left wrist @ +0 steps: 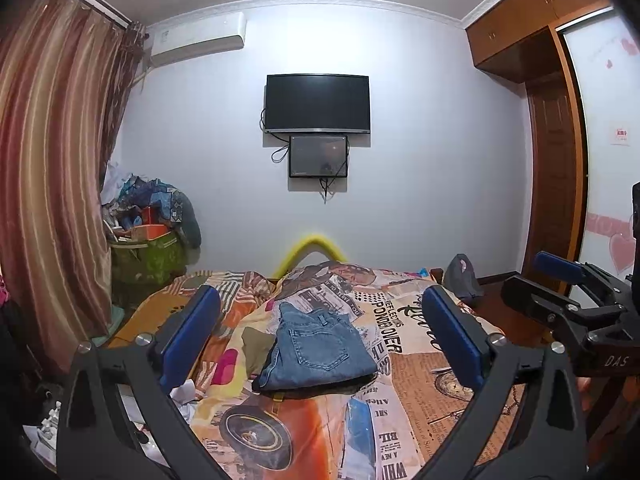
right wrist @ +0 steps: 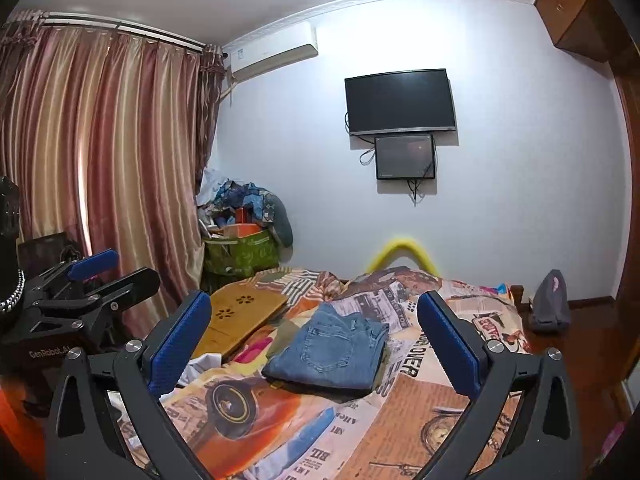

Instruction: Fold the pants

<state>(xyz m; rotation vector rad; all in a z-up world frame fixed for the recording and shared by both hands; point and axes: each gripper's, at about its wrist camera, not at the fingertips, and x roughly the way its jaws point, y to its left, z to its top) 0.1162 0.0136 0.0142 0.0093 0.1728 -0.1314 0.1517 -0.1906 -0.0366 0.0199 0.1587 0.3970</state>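
A pair of blue jeans (left wrist: 316, 350) lies folded into a compact stack on the printed bedspread (left wrist: 420, 384), back pocket up. It also shows in the right wrist view (right wrist: 332, 350). My left gripper (left wrist: 320, 332) is open and empty, held above and in front of the jeans, its blue pads (left wrist: 190, 332) wide apart. My right gripper (right wrist: 316, 332) is open and empty too, back from the jeans. The right gripper also shows at the right edge of the left wrist view (left wrist: 560, 280), and the left gripper at the left of the right wrist view (right wrist: 100, 272).
A wooden lap tray (right wrist: 240, 312) lies on the bed's left part. White cloth (right wrist: 200, 364) lies near the front left. A green bag of clutter (right wrist: 240, 252) stands by the curtain (right wrist: 100, 160). A grey bag (right wrist: 550, 304) sits by the bed's right corner. A TV (left wrist: 317, 103) hangs on the wall.
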